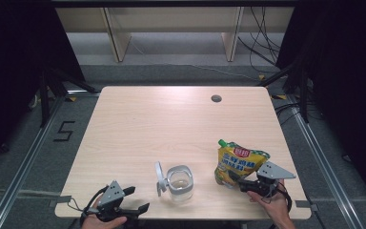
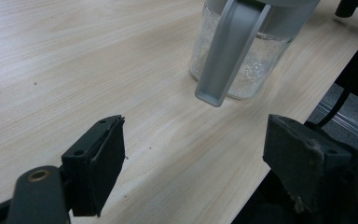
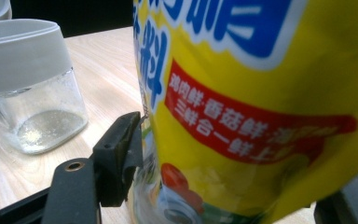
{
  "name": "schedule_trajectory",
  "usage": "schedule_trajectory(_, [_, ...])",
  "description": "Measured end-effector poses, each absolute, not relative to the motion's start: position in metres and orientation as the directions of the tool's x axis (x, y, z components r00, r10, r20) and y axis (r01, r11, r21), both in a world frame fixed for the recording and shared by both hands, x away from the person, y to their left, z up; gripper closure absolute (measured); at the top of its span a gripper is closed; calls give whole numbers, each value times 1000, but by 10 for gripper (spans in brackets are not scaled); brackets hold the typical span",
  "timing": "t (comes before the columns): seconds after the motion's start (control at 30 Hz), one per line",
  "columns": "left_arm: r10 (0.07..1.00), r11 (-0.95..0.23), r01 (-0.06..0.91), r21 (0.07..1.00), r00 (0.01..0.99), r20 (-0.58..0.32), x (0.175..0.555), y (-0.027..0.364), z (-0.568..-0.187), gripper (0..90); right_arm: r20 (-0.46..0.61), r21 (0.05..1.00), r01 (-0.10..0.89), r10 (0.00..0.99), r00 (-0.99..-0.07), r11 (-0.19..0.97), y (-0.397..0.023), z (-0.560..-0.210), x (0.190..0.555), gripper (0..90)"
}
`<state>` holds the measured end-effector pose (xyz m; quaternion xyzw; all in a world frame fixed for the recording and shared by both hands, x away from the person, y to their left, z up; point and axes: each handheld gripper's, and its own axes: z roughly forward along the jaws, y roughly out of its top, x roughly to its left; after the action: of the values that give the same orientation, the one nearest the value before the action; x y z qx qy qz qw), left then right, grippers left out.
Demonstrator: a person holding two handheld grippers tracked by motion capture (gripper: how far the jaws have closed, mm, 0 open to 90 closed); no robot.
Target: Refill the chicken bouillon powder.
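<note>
Pouch (image 1: pixel 238 164) standing upright between right hand-held gripper (image 1: pixel 237 181) jaws, closing on its base; jar (image 1: pixel 179 182) sitting at nine o'clock.

One yellow pouch (image 1: pixel 239 164), one glass jar (image 1: pixel 179 182), two tools, one table (image 1: pixel 171 119).
</note>
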<state>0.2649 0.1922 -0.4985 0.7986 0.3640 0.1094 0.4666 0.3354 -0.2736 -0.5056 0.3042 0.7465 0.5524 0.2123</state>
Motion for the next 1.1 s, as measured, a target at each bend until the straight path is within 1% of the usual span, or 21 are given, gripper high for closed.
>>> schedule_trajectory(0.07, [684, -300, 479, 825, 711, -164, 265, 192, -498, 201, 20, 954, 218, 687, -726, 203, -273, -506, 337, 343])
schedule_trajectory(0.1, [690, -281, 494, 822, 700, -185, 264, 191, -499, 201, 20, 954, 218, 687, -726, 203, -273, -506, 337, 343])
schedule_trajectory(0.13, [689, -278, 498, 822, 699, -190, 264, 191, -499, 201, -7, 956, 196, 687, -727, 217, -274, -506, 338, 347])
schedule_trajectory(0.2, [689, -277, 498, 822, 699, -191, 264, 191, -499, 201, 12, 965, 192, 696, -718, 181, -272, -508, 339, 351])
schedule_trajectory(0.23, [689, -278, 498, 822, 699, -191, 264, 191, -499, 201, 22, 958, 211, 684, -729, 194, -273, -507, 339, 350])
schedule_trajectory(0.27, [689, -271, 497, 824, 699, -194, 264, 191, -499, 201, 6, 959, 195, 672, -741, 206, -274, -507, 341, 349])
schedule_trajectory(0.33, [683, -282, 475, 833, 709, -173, 265, 192, -498, 202, 33, 953, 226, 676, -736, 200, -272, -507, 340, 341])
schedule_trajectory(0.4, [696, -262, 496, 828, 691, -194, 263, 191, -498, 203, 30, 956, 219, 679, -734, 194, -272, -508, 340, 350])
schedule_trajectory(0.43, [693, -266, 490, 830, 696, -189, 263, 191, -498, 203, 53, 958, 229, 676, -735, 173, -270, -508, 341, 349])
schedule_trajectory(0.5, [689, -276, 491, 826, 701, -186, 263, 191, -498, 203, 44, 958, 219, 667, -744, 182, -272, -508, 342, 348])
schedule_trajectory(0.53, [690, -278, 487, 828, 701, -181, 263, 191, -498, 203, 61, 955, 242, 683, -728, 172, -270, -508, 340, 350])
schedule_trajectory(0.57, [692, -279, 484, 830, 700, -176, 264, 191, -498, 204, 61, 959, 234, 686, -725, 161, -269, -509, 341, 352])
schedule_trajectory(0.6, [691, -279, 480, 831, 702, -173, 264, 191, -497, 206, 50, 958, 225, 668, -742, 178, -270, -509, 343, 356])
schedule_trajectory(0.8, [693, -270, 475, 838, 700, -173, 263, 191, -497, 209, 71, 959, 234, 661, -747, 160, -270, -510, 346, 371])
schedule_trajectory(0.87, [690, -276, 467, 840, 705, -166, 264, 191, -497, 209, 90, 955, 255, 669, -738, 153, -270, -509, 344, 380])
schedule_trajectory(0.9, [698, -257, 486, 836, 691, -187, 263, 191, -498, 209, 90, 955, 255, 669, -738, 153, -270, -509, 344, 380])
schedule_trajectory(0.97, [695, -267, 476, 838, 698, -175, 263, 191, -497, 209, 109, 959, 253, 655, -748, 129, -269, -510, 345, 400])
schedule_trajectory(1.0, [690, -278, 465, 841, 706, -163, 264, 191, -497, 210, 53, 963, 215, 671, -740, 161, -271, -509, 346, 420])
schedule_trajectory(1.03, [693, -272, 470, 840, 701, -169, 264, 191, -497, 210, 53, 963, 215, 671, -740, 161, -271, -509, 346, 420])
schedule_trajectory(1.07, [697, -289, 473, 832, 700, -156, 264, 193, -497, 211, 66, 962, 220, 646, -761, 161, -271, -508, 347, 447])
schedule_trajectory(1.1, [697, -266, 481, 836, 694, -178, 263, 191, -497, 211, 66, 962, 220, 646, -761, 161, -271, -508, 347, 447])
